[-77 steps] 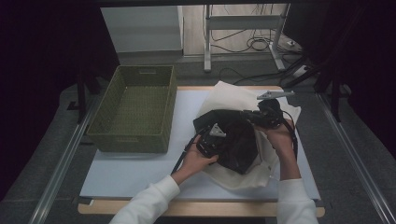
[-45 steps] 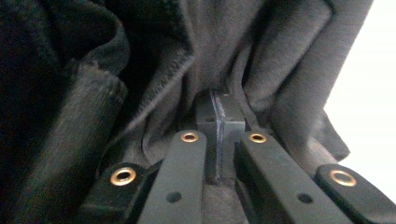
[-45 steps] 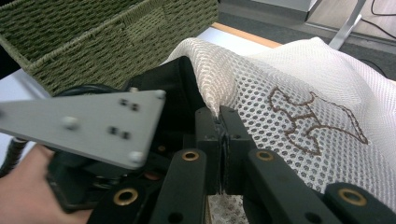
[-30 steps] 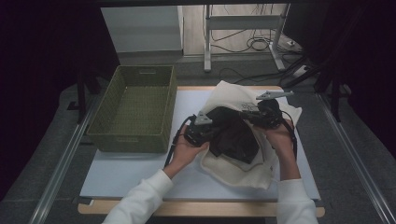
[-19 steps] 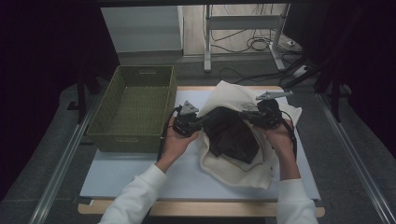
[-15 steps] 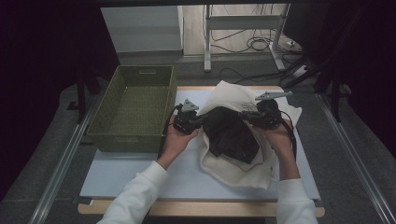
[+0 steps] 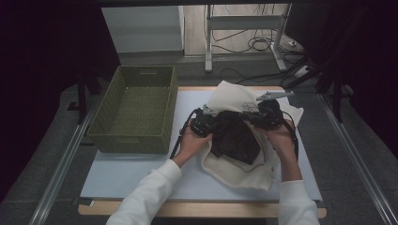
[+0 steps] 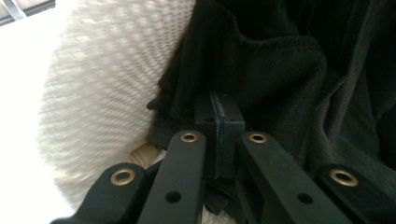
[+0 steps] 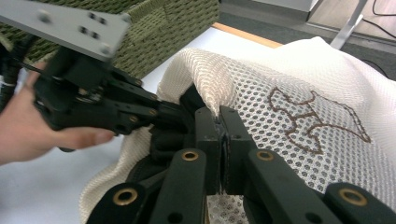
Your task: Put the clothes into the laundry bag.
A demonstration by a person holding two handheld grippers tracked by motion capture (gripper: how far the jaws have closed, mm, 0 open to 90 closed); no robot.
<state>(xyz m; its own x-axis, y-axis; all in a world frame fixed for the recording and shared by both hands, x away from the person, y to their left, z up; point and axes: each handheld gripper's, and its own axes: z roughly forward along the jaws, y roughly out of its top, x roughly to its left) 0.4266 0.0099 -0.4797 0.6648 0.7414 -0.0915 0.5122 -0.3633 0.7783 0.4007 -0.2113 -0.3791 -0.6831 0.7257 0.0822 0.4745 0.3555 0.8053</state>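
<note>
A cream mesh bag point(image 7: 237, 174) lies on the white table top with a black garment point(image 7: 234, 138) showing in its open mouth. My left gripper point(image 7: 203, 123) is at the bag's left side; its jaws point(image 8: 219, 122) are shut on a fold of the black garment point(image 8: 280, 79), beside the cream mesh point(image 8: 93, 93). My right gripper point(image 7: 266, 117) is at the bag's far right. It is shut point(image 9: 219, 122) on the edge of the mesh bag point(image 9: 289, 79), which carries a brown embroidered mark. The left gripper point(image 9: 107, 107) and its hand point(image 9: 32, 135) face it across the opening.
A green woven basket point(image 7: 136, 110) stands on the table's left side, close to the left gripper, and its wall point(image 9: 173, 23) is behind that gripper. White table top point(image 7: 136, 178) lies open at the near left. Table frame legs and cables stand on the floor beyond.
My left gripper moved from the bag's near-left side farther away and left toward the basket, drawing the black garment's edge, then came back slightly right. The right gripper stayed put.
</note>
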